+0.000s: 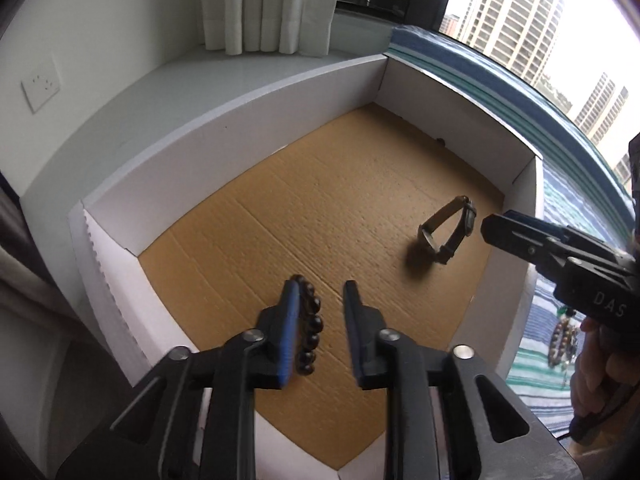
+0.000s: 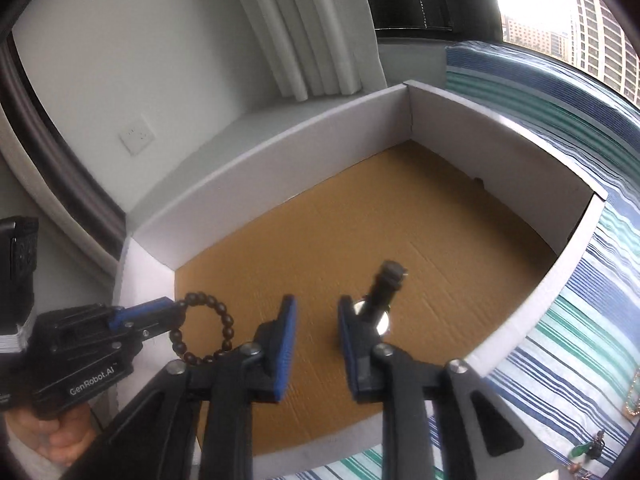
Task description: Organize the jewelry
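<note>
Plainly, left gripper (image 2: pixel 176 312) reads "GenRobot.AI", jaws apart beside bead bracelet (image 2: pixel 204 332); right gripper (image 2: pixel 316 340) gapes beside watch (image 2: pixel 380 304).

Dark beaded bracelet (image 1: pixel 310 326) low over box floor, wristwatch (image 1: pixel 448 230) blurred, strap looped, near box's right wall

Open box (image 1: pixel 248 136) is set on a striped cloth (image 2: pixel 592 292), against a ledge (image 1: pixel 168 80) below a curtain (image 1: pixel 272 4). Bead bracelet (image 1: pixel 310 320) is seen over the box's near left floor, against the left tongs' (image 1: pixel 320 300) left finger. Watch (image 1: pixel 448 228) is placed right of it, near the right wall. More jewelry (image 1: pixel 562 336) is left on the cloth outside the box, to the right.
</note>
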Motion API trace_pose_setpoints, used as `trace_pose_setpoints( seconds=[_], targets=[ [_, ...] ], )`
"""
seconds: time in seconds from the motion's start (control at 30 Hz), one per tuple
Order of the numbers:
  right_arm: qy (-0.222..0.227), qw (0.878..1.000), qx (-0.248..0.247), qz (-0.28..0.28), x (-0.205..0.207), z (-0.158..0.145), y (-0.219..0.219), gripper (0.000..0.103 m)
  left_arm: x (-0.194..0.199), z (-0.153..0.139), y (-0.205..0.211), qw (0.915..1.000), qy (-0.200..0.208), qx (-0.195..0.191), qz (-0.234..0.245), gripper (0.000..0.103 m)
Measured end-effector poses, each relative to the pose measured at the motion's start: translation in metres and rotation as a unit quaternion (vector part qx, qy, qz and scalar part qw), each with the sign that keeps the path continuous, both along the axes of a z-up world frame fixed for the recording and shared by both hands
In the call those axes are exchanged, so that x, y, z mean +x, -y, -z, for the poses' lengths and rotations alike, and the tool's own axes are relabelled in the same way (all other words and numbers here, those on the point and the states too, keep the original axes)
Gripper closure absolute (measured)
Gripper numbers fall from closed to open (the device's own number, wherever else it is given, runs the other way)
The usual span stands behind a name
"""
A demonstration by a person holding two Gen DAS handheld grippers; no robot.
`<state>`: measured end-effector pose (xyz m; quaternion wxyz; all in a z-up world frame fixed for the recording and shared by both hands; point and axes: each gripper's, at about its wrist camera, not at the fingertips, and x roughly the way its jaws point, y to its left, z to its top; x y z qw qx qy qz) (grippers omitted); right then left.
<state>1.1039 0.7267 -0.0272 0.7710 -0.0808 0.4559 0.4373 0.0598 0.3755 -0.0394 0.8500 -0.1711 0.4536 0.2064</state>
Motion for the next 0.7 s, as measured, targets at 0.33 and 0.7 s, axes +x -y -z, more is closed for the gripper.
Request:
trace_pose_setpoints(
  seconds=[0.33, 0.7],
  targets=[
    [0.061, 0.997, 0.034, 0.032, -0.026, -0.037, 0.095, 0.049, -0.008, -0.036, 0.041, 0.9912, 0.072, 0.111, -0.008, 0.017],
    [0.116, 0.992, -0.001, 0.052, -0.112, -0.016, 0.257, 0.044, 0.032, 0.002, 0.067, 0.9923, 0.009, 0.124, 0.001, 0.018]
  ],
)
